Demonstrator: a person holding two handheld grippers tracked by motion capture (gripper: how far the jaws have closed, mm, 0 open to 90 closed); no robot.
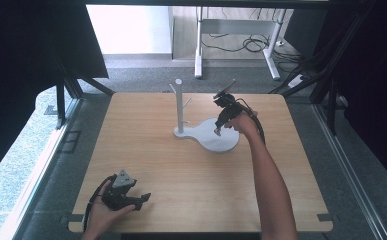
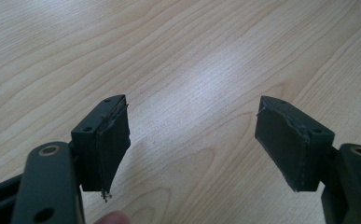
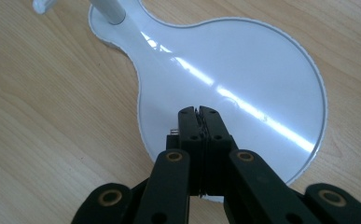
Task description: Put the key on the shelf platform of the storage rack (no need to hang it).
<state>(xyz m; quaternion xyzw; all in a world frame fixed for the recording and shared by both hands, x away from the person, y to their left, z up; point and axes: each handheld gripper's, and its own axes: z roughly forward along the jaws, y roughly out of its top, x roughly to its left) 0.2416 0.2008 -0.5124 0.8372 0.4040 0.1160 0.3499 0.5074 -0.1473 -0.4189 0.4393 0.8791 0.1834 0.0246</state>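
A white stand with an upright post (image 1: 179,107) and short pegs rises from a flat white base (image 1: 226,142) at the table's middle. In the right gripper view the round dish of the base (image 3: 253,60) lies under the jaws and the foot of the post (image 3: 109,10) is at the top left. My right gripper (image 1: 217,132) points down over the dish's left part; my right gripper (image 3: 198,111) has its jaws pressed together, with a tiny glint at their left side that I cannot make out. My left gripper (image 1: 142,200) rests near the front left edge. My left gripper (image 2: 192,140) is open over bare wood.
The wooden table (image 1: 171,165) has its front edge just behind the left hand. Beyond the far edge stand white desk legs (image 1: 199,50) and floor cables (image 1: 253,44). Dark curtains (image 1: 26,45) hang at both sides.
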